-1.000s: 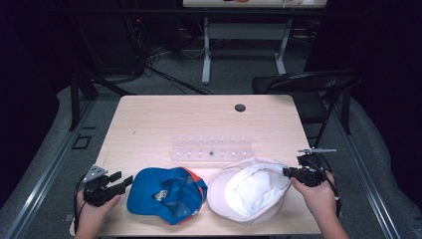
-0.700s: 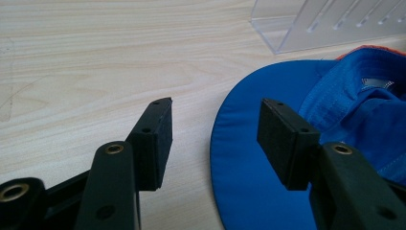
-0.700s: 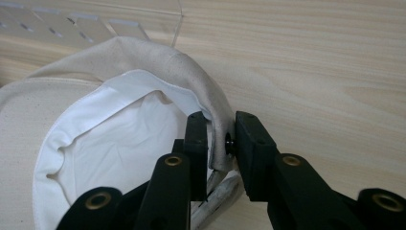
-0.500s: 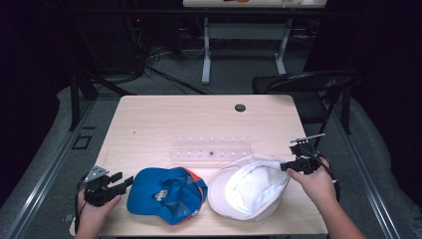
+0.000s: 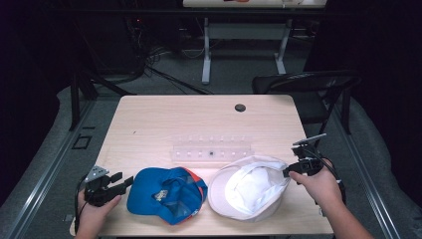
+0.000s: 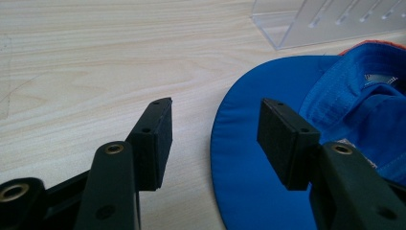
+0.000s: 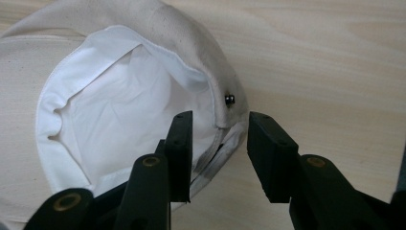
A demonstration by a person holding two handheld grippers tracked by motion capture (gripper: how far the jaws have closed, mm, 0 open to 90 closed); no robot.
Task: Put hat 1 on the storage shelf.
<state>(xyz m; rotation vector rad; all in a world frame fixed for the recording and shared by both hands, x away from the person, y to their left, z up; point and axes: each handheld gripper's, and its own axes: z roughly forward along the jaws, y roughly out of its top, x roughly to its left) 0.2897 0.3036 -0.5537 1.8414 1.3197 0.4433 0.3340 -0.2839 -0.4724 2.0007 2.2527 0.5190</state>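
The right gripper (image 5: 291, 171) has just been opening its jaws, spread around the soft white cloth hat's (image 5: 249, 191) edge at 3 o'clock, letting it rest on the tabletop (image 5: 164, 124). The left gripper (image 5: 122, 182) waits with jaws spread beside the blue cloth cap (image 5: 164, 194) at 9 o'clock.

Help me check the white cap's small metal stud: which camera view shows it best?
The right gripper view: the stud sits sharp on the white cap's edge, just above the right gripper's open jaws. The high view shows the whole cap, the stud too small to tell.
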